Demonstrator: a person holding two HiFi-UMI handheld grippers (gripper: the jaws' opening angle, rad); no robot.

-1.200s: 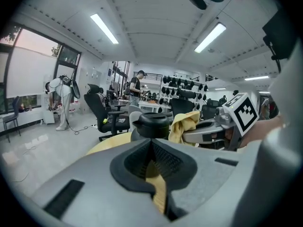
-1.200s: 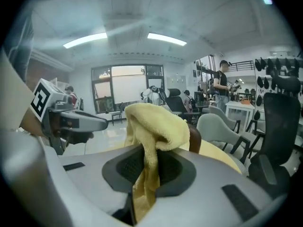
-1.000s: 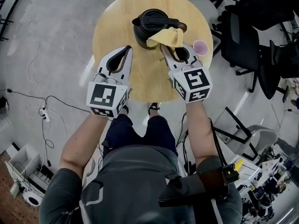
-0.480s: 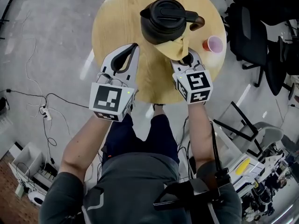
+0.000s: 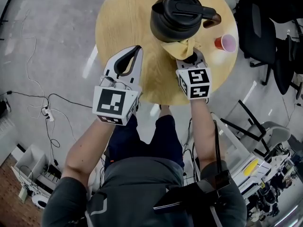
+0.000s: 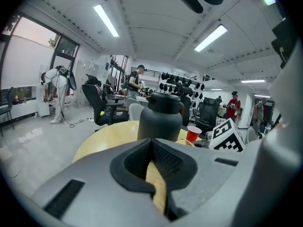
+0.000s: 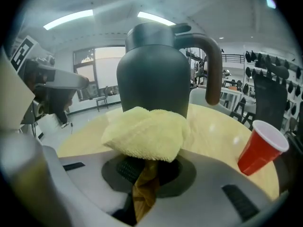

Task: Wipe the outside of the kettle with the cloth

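Observation:
A black kettle (image 5: 182,15) with a lid and a handle on its right stands upright on the round wooden table (image 5: 123,22). My right gripper (image 5: 188,56) is shut on a yellow cloth (image 5: 182,48). The bunched cloth lies against the kettle's near lower side. In the right gripper view the cloth (image 7: 144,131) bulges over the jaws (image 7: 144,171), with the kettle (image 7: 154,74) right behind it. My left gripper (image 5: 137,49) is shut and empty, over the table to the left of the kettle and apart from it. In the left gripper view the closed tips (image 6: 154,148) point at the kettle (image 6: 160,119).
A red cup (image 5: 226,42) stands on the table to the right of the kettle, close to the right gripper; it also shows in the gripper views (image 7: 260,148) (image 6: 192,133). Black office chairs (image 5: 265,27) crowd the table's right side. Cables (image 5: 42,108) lie on the floor at left.
Both grippers have sunk toward the table. The right one has drawn the cloth from the kettle's upper shoulder down its near side. The left gripper stays shut and empty.

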